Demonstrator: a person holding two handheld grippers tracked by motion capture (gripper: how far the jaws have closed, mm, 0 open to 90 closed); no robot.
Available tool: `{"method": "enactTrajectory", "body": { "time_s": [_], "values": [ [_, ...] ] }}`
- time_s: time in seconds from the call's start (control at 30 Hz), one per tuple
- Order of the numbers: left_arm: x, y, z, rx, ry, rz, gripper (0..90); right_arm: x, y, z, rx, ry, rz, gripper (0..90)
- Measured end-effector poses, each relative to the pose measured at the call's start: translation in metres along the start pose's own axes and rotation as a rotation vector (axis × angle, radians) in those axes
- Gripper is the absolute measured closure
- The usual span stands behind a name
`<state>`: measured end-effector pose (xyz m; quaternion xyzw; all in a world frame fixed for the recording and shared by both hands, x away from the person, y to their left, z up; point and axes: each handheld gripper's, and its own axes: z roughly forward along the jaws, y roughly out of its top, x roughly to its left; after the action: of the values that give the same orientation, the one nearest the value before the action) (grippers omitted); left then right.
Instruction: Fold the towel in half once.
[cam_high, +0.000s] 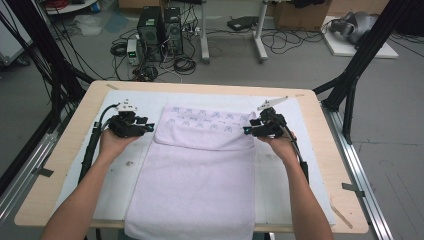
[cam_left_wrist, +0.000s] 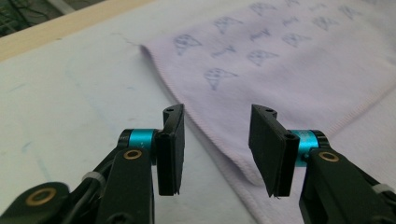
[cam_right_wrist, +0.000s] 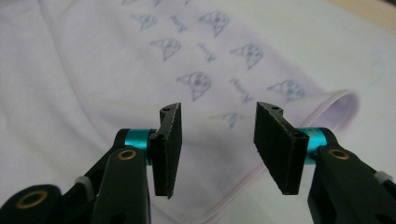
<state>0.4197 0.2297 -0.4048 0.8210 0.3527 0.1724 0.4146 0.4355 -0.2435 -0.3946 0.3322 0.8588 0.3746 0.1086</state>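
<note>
towel (cam_high: 200, 170): soft pale lilac cloth, matt, fine looped pile; stitched hem along its edges; faint blue printed figures on the folded-over part
mat (cam_high: 280, 185): white sheet under the towel, matt, smooth, with faint marks
table (cam_high: 65, 165): light wood-look board, smooth, dull sheen
left gripper (cam_left_wrist: 217, 149): black matt plastic body; brass-coloured rivets; glossy teal metal collars
left pads (cam_left_wrist: 170, 149): black, matt, rubbery, flat faces
right gripper (cam_right_wrist: 217, 149): the same black matt plastic, brass-coloured rivets, glossy teal collars
right pads (cam_right_wrist: 275, 149): black, matt, slightly grainy
frame (cam_high: 367, 47): black metal bars, dull
</note>
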Motion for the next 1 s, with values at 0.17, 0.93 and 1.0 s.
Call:
{"method": "enactTrajectory", "body": {
  "time_s": [0.17,0.93,1.0],
  "values": [
    [-0.016,0.004,0.01,-0.011,-0.058,0.057,57.8,0.014,-0.018,0.001,-0.002,0.03,-0.013,55.5],
    [-0.023,-0.012,-0.005,-0.053,-0.072,0.022,88.2,0.04,-0.03,-0.022,-0.081,0.067,-0.098,87.4],
    [-0.027,-0.01,-0.017,-0.083,-0.069,0.028,88.2,0.046,-0.026,-0.034,-0.121,0.077,-0.115,87.4]
  ]
}}
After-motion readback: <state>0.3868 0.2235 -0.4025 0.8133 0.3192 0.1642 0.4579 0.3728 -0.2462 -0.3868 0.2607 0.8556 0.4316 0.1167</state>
